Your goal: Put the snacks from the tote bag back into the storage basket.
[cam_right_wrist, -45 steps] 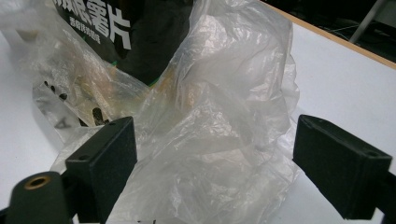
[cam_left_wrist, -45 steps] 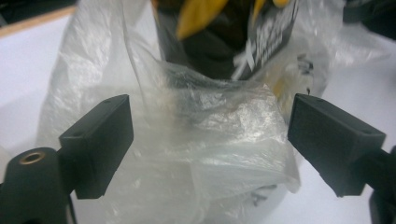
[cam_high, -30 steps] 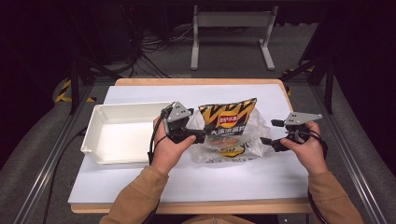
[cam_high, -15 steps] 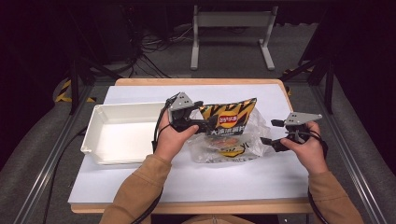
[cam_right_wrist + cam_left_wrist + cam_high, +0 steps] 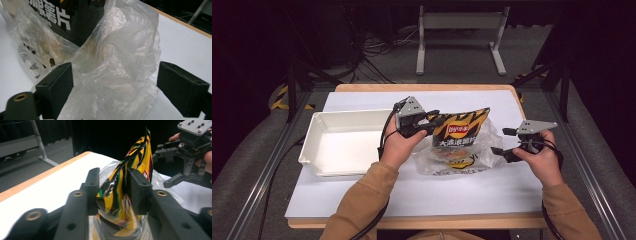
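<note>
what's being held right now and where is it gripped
The left gripper pinches the chip bag at its crimped top corner. The right gripper is open around the clear plastic bag, holding nothing.

Left gripper (image 5: pixel 432 125): held in the left hand (image 5: pixel 398 146), forearm coming up from below in a tan sleeve, jaws pointing toward the right gripper and closed on the crimped edge of a snack bag (image 5: pixel 459 131). Right gripper (image 5: pixel 501 141): gripped by the right hand (image 5: pixel 539 159), jaws pointing back toward the left gripper and spread wide apart, nothing pinched between them.
</note>
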A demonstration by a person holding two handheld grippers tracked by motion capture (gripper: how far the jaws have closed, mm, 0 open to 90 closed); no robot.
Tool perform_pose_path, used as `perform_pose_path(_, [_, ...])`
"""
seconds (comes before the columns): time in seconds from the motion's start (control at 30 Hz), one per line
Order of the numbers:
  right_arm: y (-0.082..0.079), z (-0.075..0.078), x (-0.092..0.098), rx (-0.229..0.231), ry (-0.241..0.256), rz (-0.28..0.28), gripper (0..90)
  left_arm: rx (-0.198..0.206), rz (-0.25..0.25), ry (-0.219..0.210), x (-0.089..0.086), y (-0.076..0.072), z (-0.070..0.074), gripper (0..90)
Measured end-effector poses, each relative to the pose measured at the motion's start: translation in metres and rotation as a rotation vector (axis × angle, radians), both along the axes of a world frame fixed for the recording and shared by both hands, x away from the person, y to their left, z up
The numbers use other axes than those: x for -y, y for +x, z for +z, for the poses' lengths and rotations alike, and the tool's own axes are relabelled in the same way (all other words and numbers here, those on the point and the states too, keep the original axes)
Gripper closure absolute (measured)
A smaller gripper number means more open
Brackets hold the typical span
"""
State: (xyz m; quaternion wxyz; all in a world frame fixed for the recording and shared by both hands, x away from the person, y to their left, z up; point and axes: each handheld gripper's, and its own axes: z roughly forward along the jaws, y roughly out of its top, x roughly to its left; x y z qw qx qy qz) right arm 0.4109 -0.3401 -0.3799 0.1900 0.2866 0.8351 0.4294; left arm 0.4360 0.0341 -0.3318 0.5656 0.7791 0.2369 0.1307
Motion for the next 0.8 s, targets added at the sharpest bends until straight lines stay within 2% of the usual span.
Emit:
perform_pose_path(0.2, [0.0,0.0,0.001,-0.001,0.0,0.001,14.2,-0.024,-0.03,-0.025,0.0,0.001,0.0,80.8])
perform_pose_path(0.33, [0.0,0.0,0.001,-0.003,0.001,0.0,14.1,-0.026,-0.047,-0.024,0.0,0.001,-0.001,85.5])
perform_pose_path(0.5, [0.0,0.0,0.001,-0.005,0.001,0.0,14.1,-0.035,-0.071,-0.037,-0.001,0.002,-0.001,88.6])
perform_pose_path(0.8, [0.001,-0.001,0.001,-0.008,0.0,0.001,14.0,-0.006,-0.108,-0.042,0.003,-0.001,0.009,89.3])
